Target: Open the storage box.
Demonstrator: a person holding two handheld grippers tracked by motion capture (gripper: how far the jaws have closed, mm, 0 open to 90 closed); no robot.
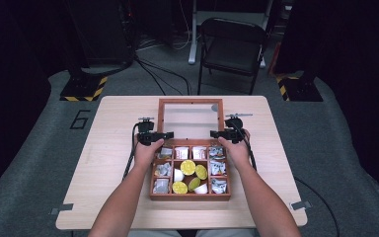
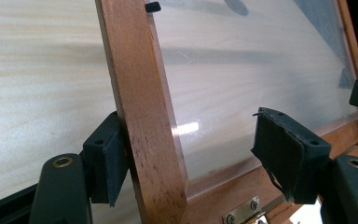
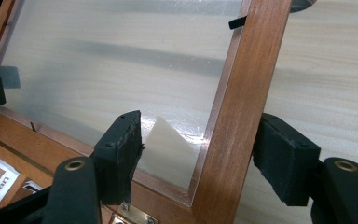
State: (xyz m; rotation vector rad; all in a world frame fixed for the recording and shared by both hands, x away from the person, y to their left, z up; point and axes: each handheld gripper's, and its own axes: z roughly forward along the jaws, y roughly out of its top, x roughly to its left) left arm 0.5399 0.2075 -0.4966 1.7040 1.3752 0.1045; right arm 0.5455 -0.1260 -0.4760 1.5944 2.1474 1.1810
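Note:
A wooden box point(image 1: 190, 196) with several compartments of foil packets, white cups and yellow slices sits on the table, its glass-paned lid point(image 1: 191, 101) swung back. My left gripper point(image 1: 164, 134) straddles the lid's left side rail point(image 2: 142, 116). One pad point(image 2: 109, 158) rests against the rail's outer face, while the other pad point(image 2: 279, 149) stands off over the pane, so the left gripper point(image 2: 193, 154) is open. My right gripper point(image 1: 217, 133) straddles the right side rail point(image 3: 237, 93). The right gripper point(image 3: 205, 154) is open, with neither pad pressing the rail.
The light wooden table point(image 1: 118, 207) has bare room on both sides of the box. A brass hinge point(image 2: 242, 212) joins lid and base. A black folding chair point(image 1: 232, 47) stands beyond the far edge, and cables run across the floor.

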